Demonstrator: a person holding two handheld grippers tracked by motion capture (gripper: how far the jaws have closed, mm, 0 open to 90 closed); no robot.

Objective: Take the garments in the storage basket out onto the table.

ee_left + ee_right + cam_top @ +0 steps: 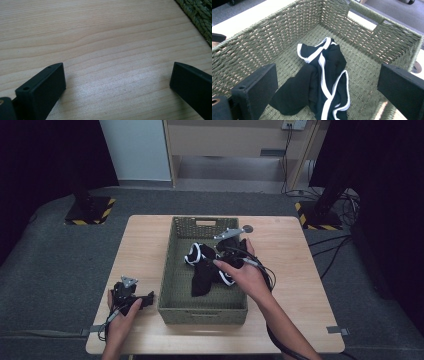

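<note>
Black garment (322,82) lies in woven basket (176,270), directly ahead of and below right tool (327,85), jaws spread, nothing held. Left tool (117,80), also spread, idle on desk (100,37), farther off.

Black garment (322,75) with white trim along its edges, crumpled into a loose heap. Lying on the floor of the green woven basket (274,40), toward the middle, apart from the walls. 1 white-edged opening (312,51) turned up at the far end; 1 plain black part (292,96) stretched flat toward the near wall. From the high view, same heap (202,275) spread across the basket's middle (172,270), partly covered.
</note>
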